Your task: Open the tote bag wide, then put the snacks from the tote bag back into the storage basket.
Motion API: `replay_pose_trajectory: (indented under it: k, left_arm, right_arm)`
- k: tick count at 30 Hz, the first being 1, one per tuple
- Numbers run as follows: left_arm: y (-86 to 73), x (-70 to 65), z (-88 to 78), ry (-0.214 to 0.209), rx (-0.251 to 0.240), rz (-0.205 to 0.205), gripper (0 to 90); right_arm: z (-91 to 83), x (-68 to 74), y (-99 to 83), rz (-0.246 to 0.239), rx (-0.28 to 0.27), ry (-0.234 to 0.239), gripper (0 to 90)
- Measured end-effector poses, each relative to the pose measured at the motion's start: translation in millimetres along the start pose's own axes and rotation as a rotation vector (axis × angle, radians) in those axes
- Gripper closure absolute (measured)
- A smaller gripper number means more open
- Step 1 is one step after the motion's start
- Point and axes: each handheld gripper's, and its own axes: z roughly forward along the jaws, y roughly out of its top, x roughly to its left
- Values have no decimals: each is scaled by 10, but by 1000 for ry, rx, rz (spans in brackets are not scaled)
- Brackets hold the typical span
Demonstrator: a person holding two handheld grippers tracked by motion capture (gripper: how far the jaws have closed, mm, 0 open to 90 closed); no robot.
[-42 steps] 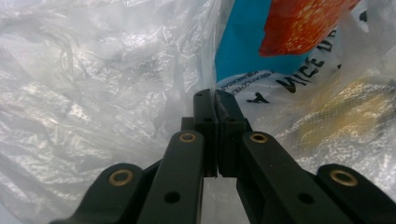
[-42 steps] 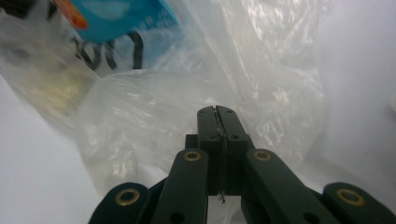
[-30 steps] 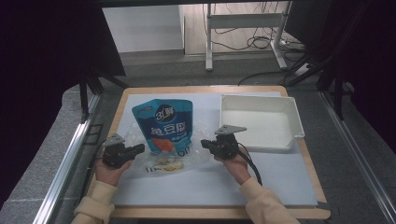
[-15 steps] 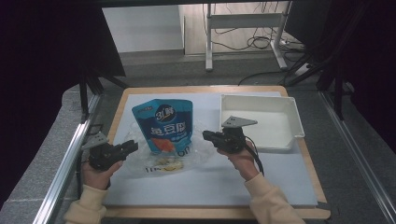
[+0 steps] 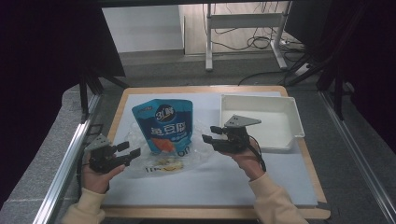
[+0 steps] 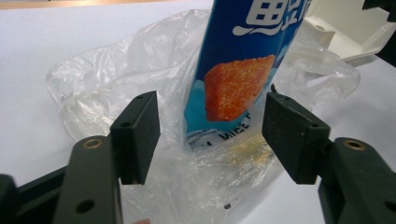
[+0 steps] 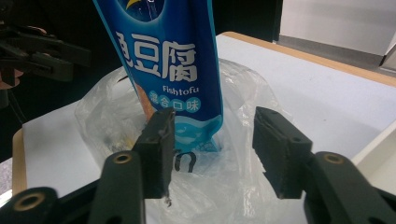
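A blue snack pouch (image 5: 162, 125) printed "Fishtofu" stands upright inside a crumpled clear plastic bag (image 5: 140, 163) on the white mat. My left gripper (image 5: 129, 150) hovers at the bag's left side and my right gripper (image 5: 209, 134) at its right side, both pointing inward. Both sets of jaws have just been opening. In the left gripper view the gripper (image 6: 210, 135) is open, with the bag (image 6: 107, 79) and pouch (image 6: 236, 79) beyond its pads. In the right gripper view that gripper (image 7: 212, 149) is also open before the pouch (image 7: 173, 60) and bag (image 7: 243, 93); no pad presses on anything.
A white tray (image 5: 275, 119) holding nothing sits at the back right, just behind the right gripper, and its corner (image 6: 345, 32) appears in the left gripper view. The wooden board (image 5: 210, 212) under the mat edges the work area. Metal rails run along both sides.
Both grippers have lifted and drawn back a little from the bag, the left one sliding leftward. Their jaws went from shut to open, letting go of the plastic.
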Motion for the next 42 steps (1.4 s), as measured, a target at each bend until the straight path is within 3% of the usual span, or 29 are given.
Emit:
replay_pose_trajectory:
  k: [9, 21, 30, 34, 42]
  left_arm:
    - [8, -18, 3, -5, 7, 5, 349]
    - [11, -26, 13, -25, 14, 2, 334]
    - [29, -7, -21, -15, 10, -13, 330]
    - [43, -19, -15, -7, 17, 6, 329]
    - [60, 4, -1, -23, 15, -5, 329]
  right_arm:
    - [-109, 16, 11, 5, -13, -15, 419]
    - [-78, 10, 125, 20, -45, -31, 389]
    - [-9, -51, 289, 33, -57, -19, 381]
    - [20, -35, 405, 7, -63, -21, 379]
    - [125, -14, 555, -4, -50, -13, 381]
